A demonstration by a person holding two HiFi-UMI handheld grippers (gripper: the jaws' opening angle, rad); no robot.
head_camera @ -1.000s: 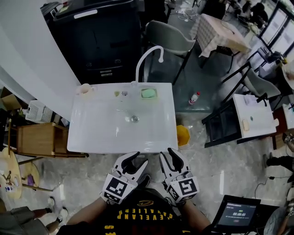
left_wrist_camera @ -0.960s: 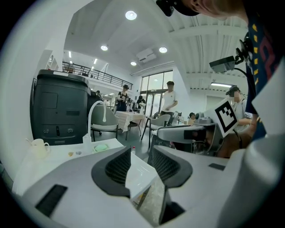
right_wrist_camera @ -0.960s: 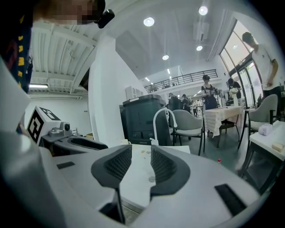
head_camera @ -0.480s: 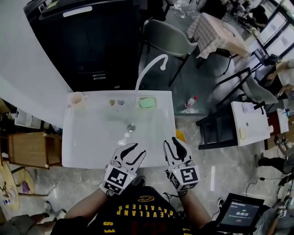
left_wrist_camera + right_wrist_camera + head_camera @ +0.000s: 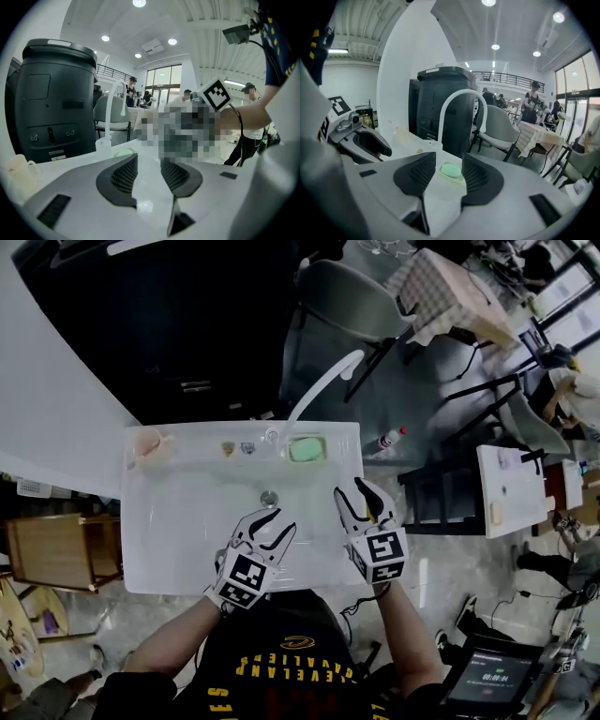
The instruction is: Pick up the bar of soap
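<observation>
The pale green bar of soap [image 5: 305, 449] lies in a dish at the back right of the white sink [image 5: 187, 549], beside the base of the curved white faucet [image 5: 323, 385]. My right gripper [image 5: 359, 491] hovers over the sink's right side, short of the soap, with its jaws opening and nothing between them. In the right gripper view the soap [image 5: 451, 170] shows ahead through the gap of that gripper [image 5: 448, 161]. My left gripper [image 5: 270, 521] stands open and empty over the front middle of the basin; from it the soap [image 5: 123, 152] is a faint green patch.
A pale cup [image 5: 147, 446] stands at the sink's back left corner, and the drain [image 5: 269, 497] lies mid-basin. Behind the sink are a large black cabinet [image 5: 178, 324] and a grey chair [image 5: 352, 301]. A bottle [image 5: 392, 440] lies on the floor to the right.
Both grippers have moved forward from in front of the sink to over the basin. The right gripper's jaws have spread wider. The view has shifted closer to the sink.
</observation>
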